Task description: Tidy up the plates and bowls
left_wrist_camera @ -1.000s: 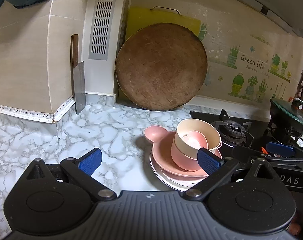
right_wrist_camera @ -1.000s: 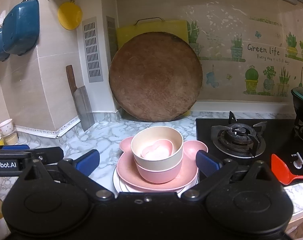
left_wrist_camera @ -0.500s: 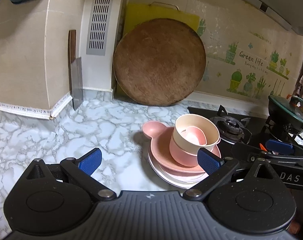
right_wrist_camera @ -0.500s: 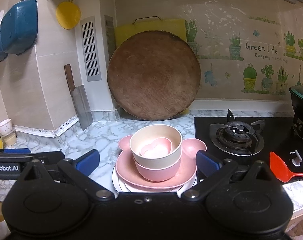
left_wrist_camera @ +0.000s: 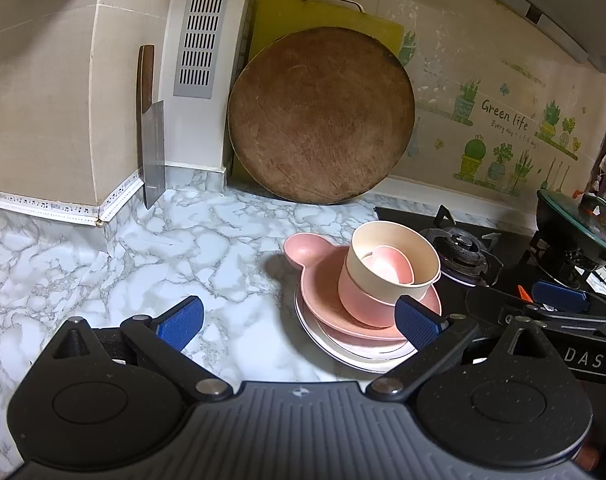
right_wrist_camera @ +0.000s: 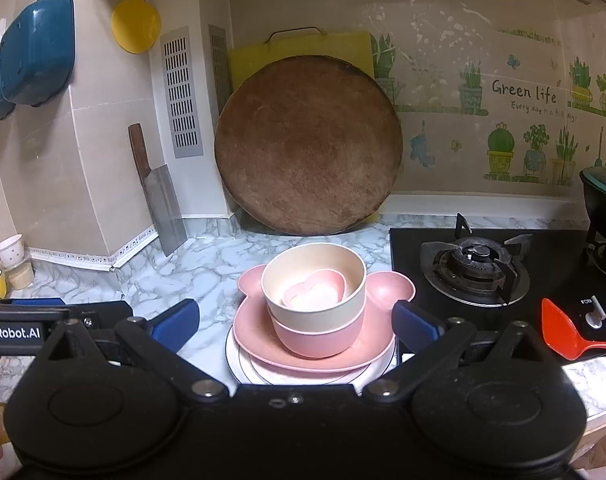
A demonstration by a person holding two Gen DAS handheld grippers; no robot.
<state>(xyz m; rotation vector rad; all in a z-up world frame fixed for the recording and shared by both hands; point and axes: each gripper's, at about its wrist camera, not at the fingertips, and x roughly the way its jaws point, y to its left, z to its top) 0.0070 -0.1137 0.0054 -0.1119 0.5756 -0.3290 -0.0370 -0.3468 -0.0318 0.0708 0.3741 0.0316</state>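
Note:
One stack of dishes stands on the marble counter. A small pink heart dish sits in a cream bowl, in a pink bowl, on a pink eared plate, on white plates. The stack also shows in the left wrist view. My right gripper is open, its fingers on either side of the stack and just short of it. My left gripper is open and empty, to the left of the stack. The right gripper shows at the right of the left view.
A round wooden board and a yellow board lean on the back wall. A cleaver leans at the left. The gas hob is right of the stack, with a red spatula. Small cups stand far left.
Both grippers have drawn back slightly and the views tilted up a little. The stack has not moved. Both grippers stay open.

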